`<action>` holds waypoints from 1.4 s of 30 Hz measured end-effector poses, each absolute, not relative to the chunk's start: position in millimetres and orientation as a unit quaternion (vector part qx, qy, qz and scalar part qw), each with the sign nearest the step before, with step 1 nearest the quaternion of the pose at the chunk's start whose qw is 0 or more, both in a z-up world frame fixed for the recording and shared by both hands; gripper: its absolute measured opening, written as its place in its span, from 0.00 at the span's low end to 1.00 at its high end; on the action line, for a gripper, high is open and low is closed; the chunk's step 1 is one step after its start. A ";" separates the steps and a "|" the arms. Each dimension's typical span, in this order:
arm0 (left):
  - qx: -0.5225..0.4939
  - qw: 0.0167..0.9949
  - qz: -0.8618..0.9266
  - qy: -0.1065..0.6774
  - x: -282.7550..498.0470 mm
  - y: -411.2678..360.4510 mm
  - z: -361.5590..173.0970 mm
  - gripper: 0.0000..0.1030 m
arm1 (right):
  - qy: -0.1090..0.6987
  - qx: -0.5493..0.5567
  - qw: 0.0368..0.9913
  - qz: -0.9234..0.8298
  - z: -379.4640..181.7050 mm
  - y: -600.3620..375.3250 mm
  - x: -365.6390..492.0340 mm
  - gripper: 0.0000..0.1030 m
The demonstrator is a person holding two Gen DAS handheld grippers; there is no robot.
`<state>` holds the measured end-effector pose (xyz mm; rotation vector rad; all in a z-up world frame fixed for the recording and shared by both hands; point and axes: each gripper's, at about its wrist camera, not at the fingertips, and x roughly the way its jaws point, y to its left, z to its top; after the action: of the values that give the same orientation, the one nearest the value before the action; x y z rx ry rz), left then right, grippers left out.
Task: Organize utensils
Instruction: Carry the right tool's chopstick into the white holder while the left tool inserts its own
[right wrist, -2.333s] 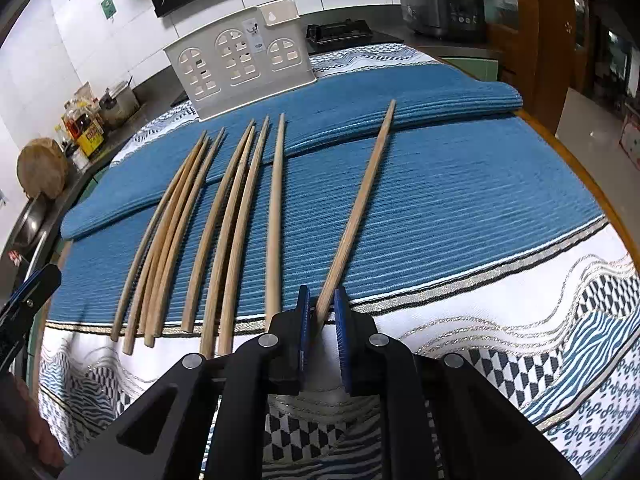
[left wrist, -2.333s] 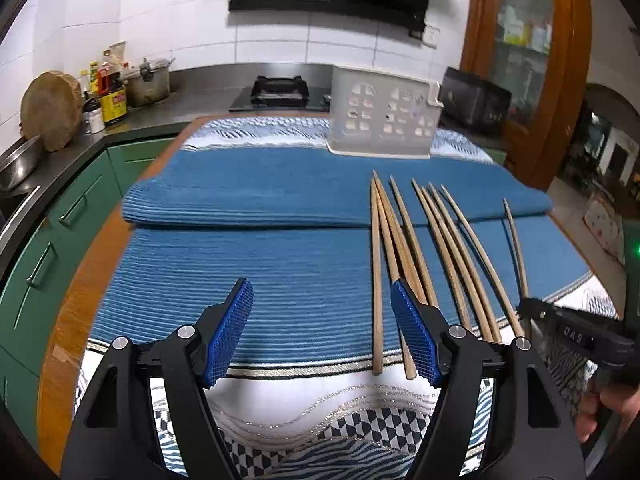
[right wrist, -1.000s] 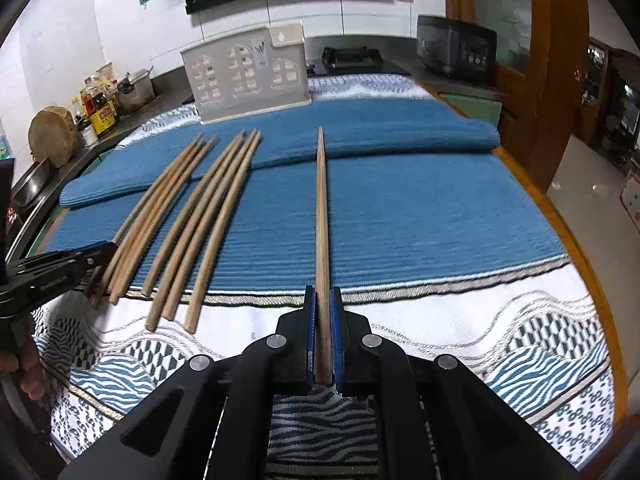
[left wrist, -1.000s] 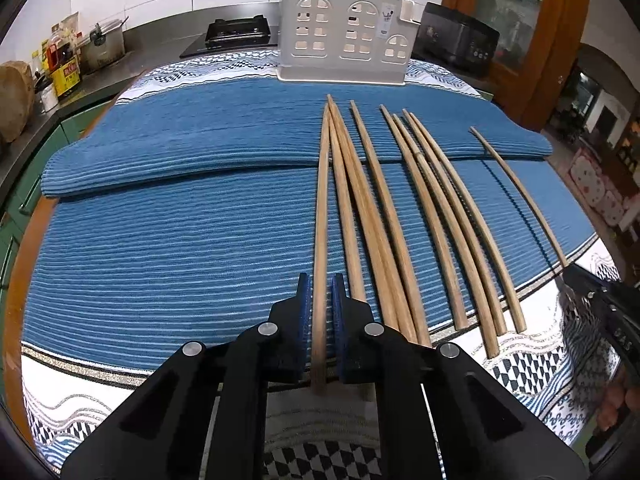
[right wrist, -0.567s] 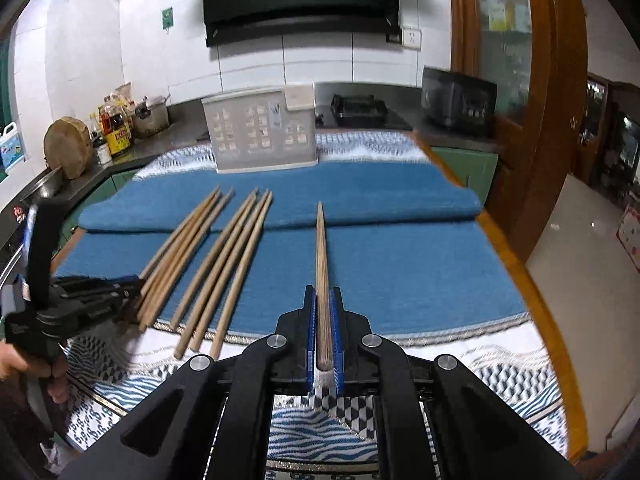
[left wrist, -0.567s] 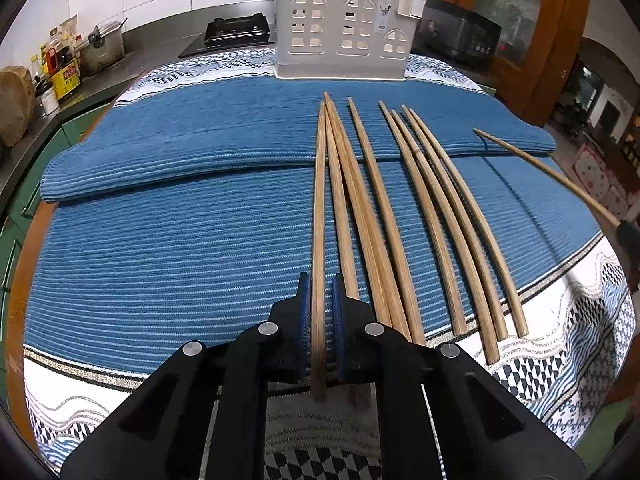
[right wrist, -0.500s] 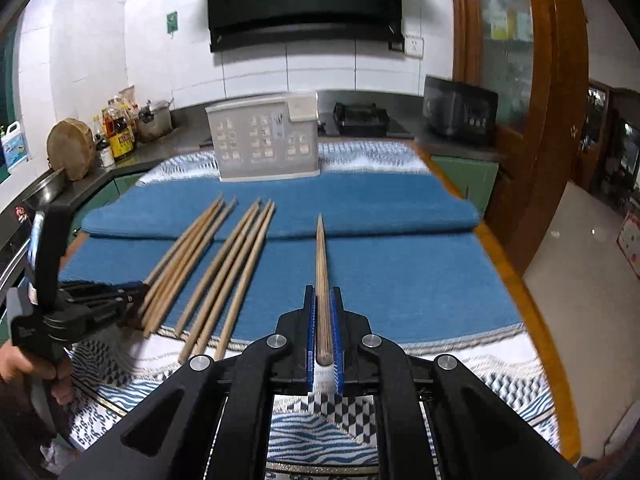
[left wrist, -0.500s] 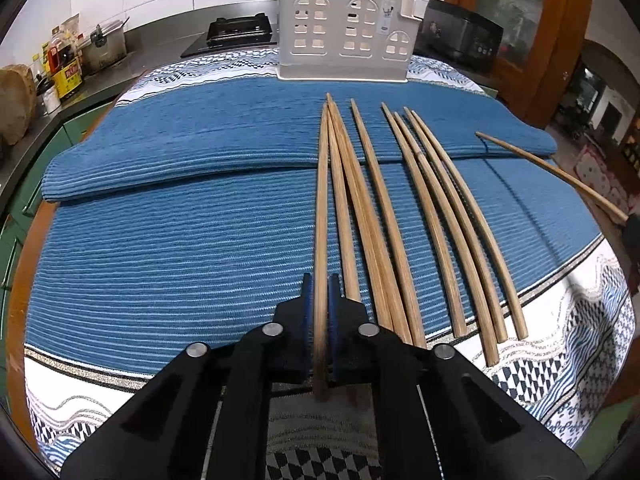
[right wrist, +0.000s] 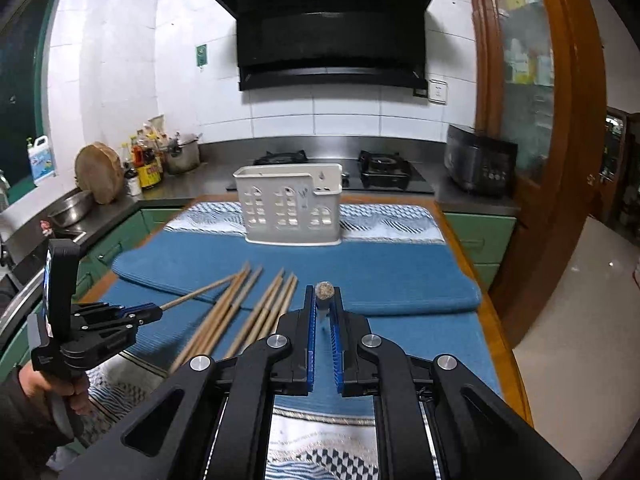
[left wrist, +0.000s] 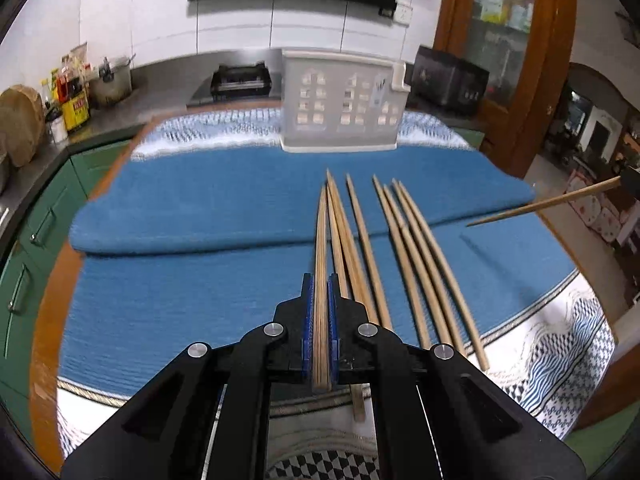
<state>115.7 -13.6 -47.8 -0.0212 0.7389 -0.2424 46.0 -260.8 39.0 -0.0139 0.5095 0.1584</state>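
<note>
Both raised chopsticks [left wrist: 321, 280] now clear six others [left wrist: 404, 256].

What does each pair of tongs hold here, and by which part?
Left tongs and right tongs each clamp one wooden chopstick near its thick end.

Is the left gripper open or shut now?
Shut. The left gripper has its blue pads pressed on one chopstick; the right wrist view shows that chopstick lifted off the blue mat.
</note>
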 end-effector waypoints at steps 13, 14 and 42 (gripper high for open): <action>-0.022 0.945 -0.133 0.297 134.3 -6.9 -5.1 0.05 | 0.261 -0.019 0.957 0.124 75.6 -251.8 81.8 0.07; -0.021 0.945 -0.133 0.297 136.6 -6.8 -3.4 0.05 | 0.262 -0.018 0.956 0.127 79.1 -251.5 86.7 0.07; -0.016 0.959 -0.159 0.232 215.1 3.0 120.4 0.05 | 0.324 -0.054 0.939 0.100 138.5 -231.5 296.6 0.07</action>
<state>215.1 3.0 120.4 -0.0317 0.4711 -0.3227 296.6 -231.5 138.5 -0.1099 0.6613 0.2035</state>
